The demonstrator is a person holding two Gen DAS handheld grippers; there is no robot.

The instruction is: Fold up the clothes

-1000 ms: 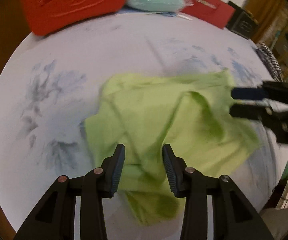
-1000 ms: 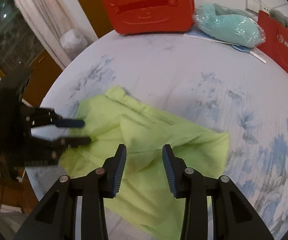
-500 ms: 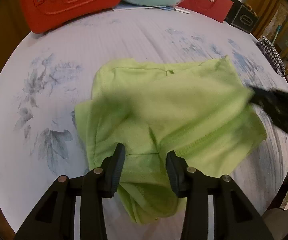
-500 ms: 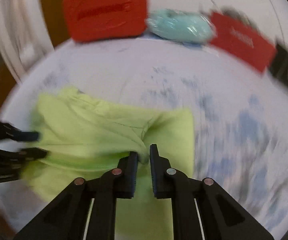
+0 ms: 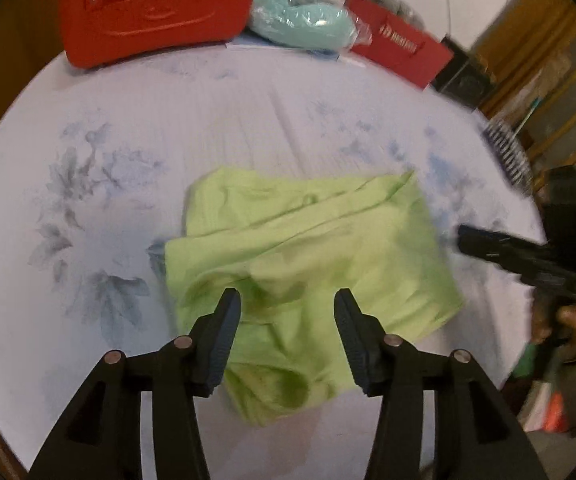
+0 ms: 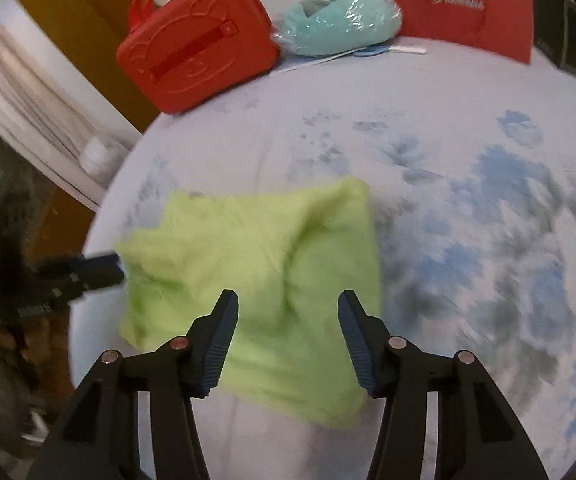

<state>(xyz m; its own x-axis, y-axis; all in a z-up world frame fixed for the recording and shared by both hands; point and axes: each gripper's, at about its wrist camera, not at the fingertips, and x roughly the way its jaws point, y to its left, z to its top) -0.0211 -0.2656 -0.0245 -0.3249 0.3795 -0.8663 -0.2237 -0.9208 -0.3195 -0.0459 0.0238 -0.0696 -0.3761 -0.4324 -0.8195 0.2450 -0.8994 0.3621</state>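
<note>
- The left gripper (image 5: 287,320) was spread wide above the near part of the lime-green garment (image 5: 308,256), pinching nothing.
- The garment lay bunched in a rough rectangle at the near middle of the bed sheet (image 5: 216,120), its near edge hanging toward the bed's near rim.
- The white sheet with blue flower print lay bare to the left of the garment and behind it up to the far edge.
- The right gripper (image 6: 287,320) was spread wide too, over the garment's near half and holding nothing; in the left wrist view it sat just off the garment's right edge, and a hand (image 5: 572,320) showed on its grip.
- Along the far edge stood a red case (image 6: 196,56), a teal bundle in clear plastic wrap (image 6: 340,24), a red paper bag (image 6: 460,8) and a dark box (image 5: 464,76).
- The bag's contents were hidden.
</note>
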